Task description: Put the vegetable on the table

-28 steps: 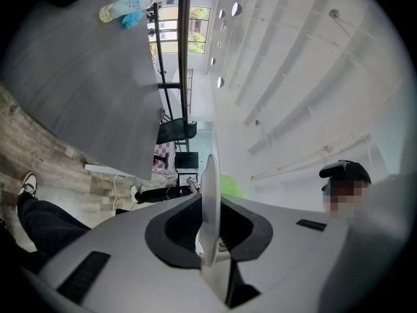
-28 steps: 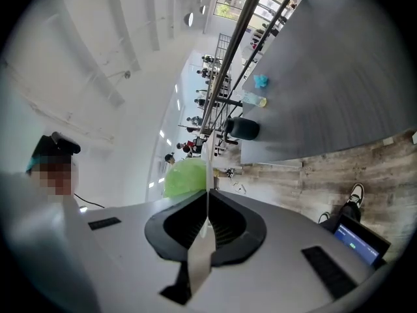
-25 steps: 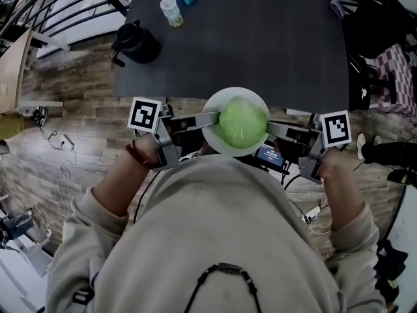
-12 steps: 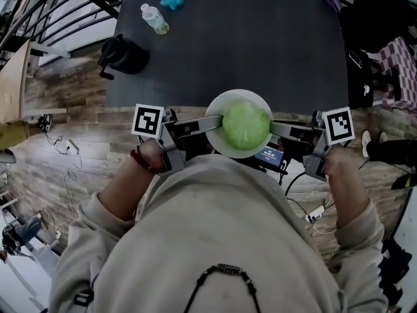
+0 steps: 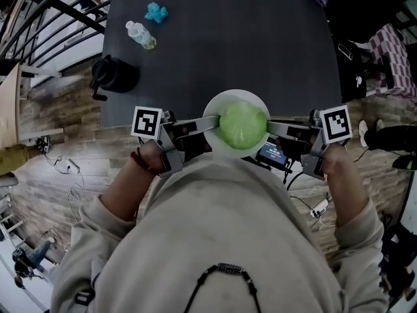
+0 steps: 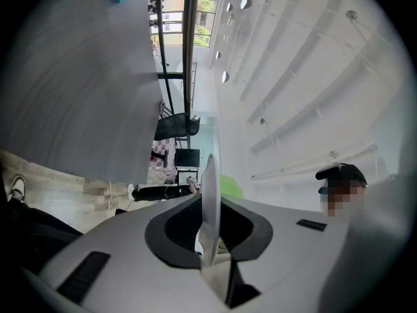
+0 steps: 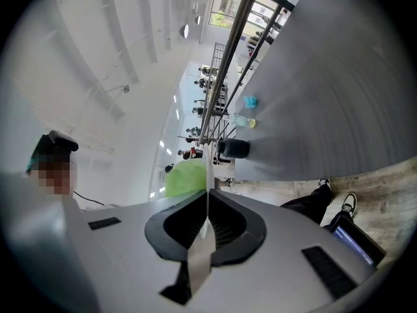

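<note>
Left hand-held gripper (image 5: 214, 122) is clamped on the left rim of a white plate (image 5: 236, 96), and the right hand-held gripper (image 5: 270, 128) is pinching the opposite rim, so the plate hangs between the two. The round green vegetable (image 5: 242, 125) sits mid-plate, right between both sets of jaws. The plate overlaps the near edge of the dark worktop (image 5: 247, 44), can't tell if it's touching. Well beyond the left hand-held gripper, further out on the worktop: a black jug (image 5: 116, 75), a plastic bottle (image 5: 140, 35) and a small teal thing (image 5: 156, 12).
</note>
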The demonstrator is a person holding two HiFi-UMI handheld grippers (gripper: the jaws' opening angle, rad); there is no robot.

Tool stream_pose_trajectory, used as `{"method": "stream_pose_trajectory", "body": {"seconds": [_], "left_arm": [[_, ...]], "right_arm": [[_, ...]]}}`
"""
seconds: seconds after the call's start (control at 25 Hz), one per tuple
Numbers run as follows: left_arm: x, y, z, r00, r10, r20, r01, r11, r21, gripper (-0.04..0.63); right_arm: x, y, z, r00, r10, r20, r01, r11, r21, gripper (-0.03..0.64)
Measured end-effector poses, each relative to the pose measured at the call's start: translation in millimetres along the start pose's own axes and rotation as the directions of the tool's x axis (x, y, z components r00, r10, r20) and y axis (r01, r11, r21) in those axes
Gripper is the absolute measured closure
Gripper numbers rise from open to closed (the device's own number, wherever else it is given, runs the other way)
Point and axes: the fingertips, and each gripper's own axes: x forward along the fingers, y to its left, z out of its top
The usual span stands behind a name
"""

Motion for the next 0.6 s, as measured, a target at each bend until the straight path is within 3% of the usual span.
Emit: {"method": "stream_pose_trajectory", "body": {"seconds": [0.44, 0.6], "left_arm": [[-3, -14, 26, 0.999, -0.010, -0.047, 0.011, 1.000, 0.012, 0.549], [-12, -17, 58, 0.997, -0.020, -0.072, 0.022, 1.000, 0.017, 0.549]], "right_arm": [[7, 14, 21, 0.998, -0.025, 0.058, 0.026, 0.999, -0.023, 0.592], [24, 15, 48, 0.996, -0.038, 0.075, 0.039, 0.999, -0.019, 0.592]]}}
